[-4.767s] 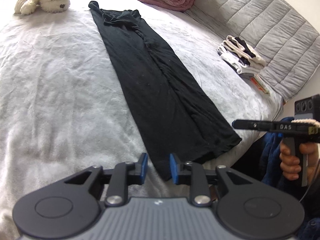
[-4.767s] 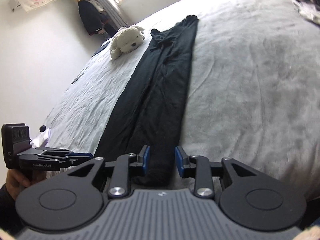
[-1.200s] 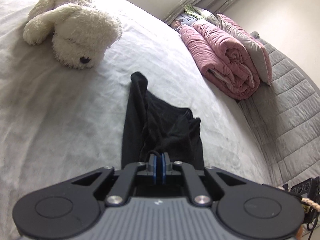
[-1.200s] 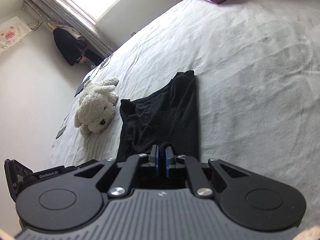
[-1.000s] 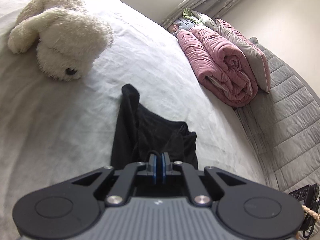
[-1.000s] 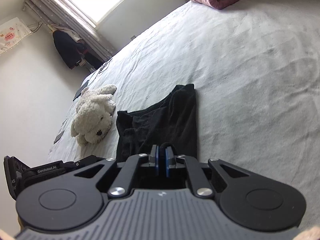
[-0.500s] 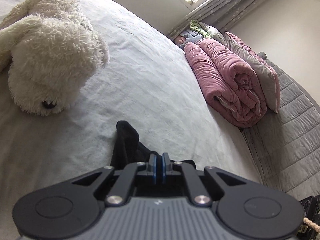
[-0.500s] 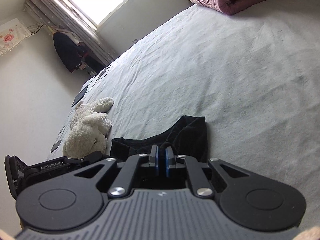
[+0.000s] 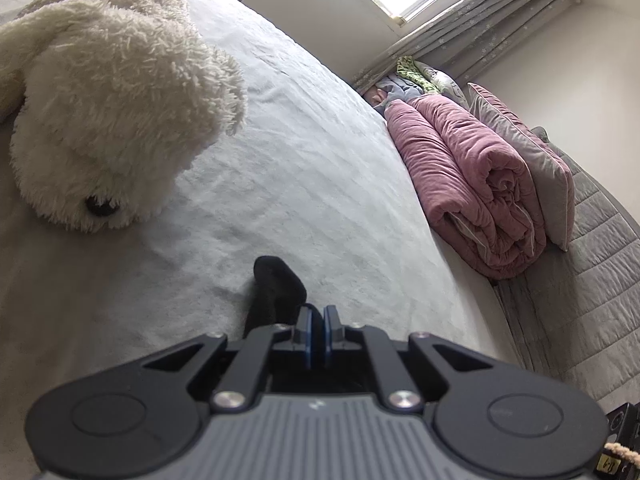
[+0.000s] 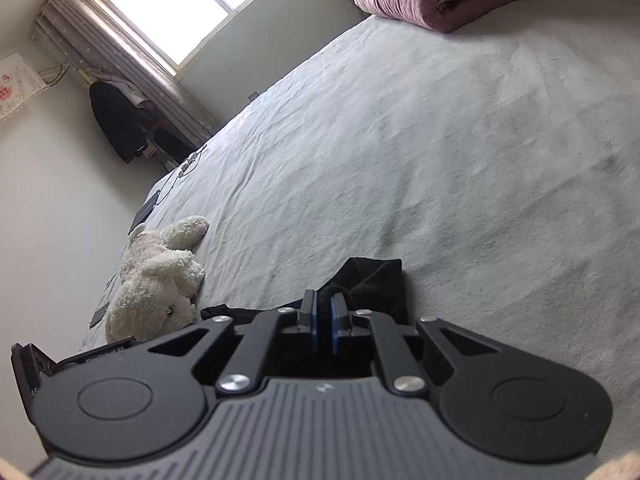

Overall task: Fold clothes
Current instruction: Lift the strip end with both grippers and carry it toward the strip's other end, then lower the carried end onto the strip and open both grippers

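Grey bedspread (image 10: 460, 140): my left gripper (image 9: 316, 330) and right gripper (image 10: 323, 320), both clamped on the black garment (image 10: 372, 276), carry its end over; lengthwise fold unfinished, I judge.

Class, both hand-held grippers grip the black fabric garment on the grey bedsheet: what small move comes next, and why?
Probably lower both ends onto the cloth's far end and release. The left hand-held gripper and right hand-held gripper are shut on the black fabric garment, whose far end shows just ahead.
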`<state>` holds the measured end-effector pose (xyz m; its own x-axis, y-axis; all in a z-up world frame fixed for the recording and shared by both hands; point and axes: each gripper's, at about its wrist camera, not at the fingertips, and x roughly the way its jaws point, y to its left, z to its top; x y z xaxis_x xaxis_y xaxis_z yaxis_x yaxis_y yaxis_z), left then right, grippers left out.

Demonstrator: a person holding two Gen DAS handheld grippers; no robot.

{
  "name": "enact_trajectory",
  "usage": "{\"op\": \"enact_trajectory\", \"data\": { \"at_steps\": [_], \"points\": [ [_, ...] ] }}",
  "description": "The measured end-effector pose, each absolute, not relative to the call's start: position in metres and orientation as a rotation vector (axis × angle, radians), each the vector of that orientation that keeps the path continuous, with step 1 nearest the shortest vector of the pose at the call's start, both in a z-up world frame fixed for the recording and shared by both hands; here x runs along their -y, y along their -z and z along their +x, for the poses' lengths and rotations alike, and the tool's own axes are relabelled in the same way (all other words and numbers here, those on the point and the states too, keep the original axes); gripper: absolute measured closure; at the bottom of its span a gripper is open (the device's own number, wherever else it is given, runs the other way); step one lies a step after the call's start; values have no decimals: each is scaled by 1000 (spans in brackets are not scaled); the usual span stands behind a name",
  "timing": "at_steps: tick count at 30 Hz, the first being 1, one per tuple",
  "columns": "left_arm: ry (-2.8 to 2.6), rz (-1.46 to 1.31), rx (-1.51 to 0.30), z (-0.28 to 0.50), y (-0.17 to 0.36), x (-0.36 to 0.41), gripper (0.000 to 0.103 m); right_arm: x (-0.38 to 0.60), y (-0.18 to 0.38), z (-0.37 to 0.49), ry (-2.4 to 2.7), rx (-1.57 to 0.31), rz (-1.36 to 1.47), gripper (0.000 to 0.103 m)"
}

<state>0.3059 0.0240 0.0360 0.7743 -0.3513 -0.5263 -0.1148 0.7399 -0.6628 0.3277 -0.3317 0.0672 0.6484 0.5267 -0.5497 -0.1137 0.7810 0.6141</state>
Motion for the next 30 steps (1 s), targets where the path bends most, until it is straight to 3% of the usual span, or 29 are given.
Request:
{"op": "enact_trajectory", "data": {
  "at_steps": [11, 12, 15, 20, 22, 26, 30],
  "points": [
    [106, -716, -615, 300, -41, -25, 97, 327, -56, 337, -329, -767, 557, 91],
    [116, -706, -604, 296, -44, -25, 95, 326, -55, 336, -321, -758, 546, 86],
    [129, -668, -576, 280, -54, -29, 86, 332, -57, 328, -304, -727, 546, 86],
    [149, -616, -588, 255, -55, -32, 85, 347, -64, 307, -286, -672, 543, 60],
    [173, -579, -603, 246, -54, -27, 85, 353, -68, 300, -292, -648, 561, 59],
    [186, -469, -628, 233, -48, -9, 69, 341, -72, 289, -335, -663, 458, 59],
    [212, -426, -650, 226, -38, 2, 65, 321, -75, 278, -416, -657, 342, 59]
  ]
}}
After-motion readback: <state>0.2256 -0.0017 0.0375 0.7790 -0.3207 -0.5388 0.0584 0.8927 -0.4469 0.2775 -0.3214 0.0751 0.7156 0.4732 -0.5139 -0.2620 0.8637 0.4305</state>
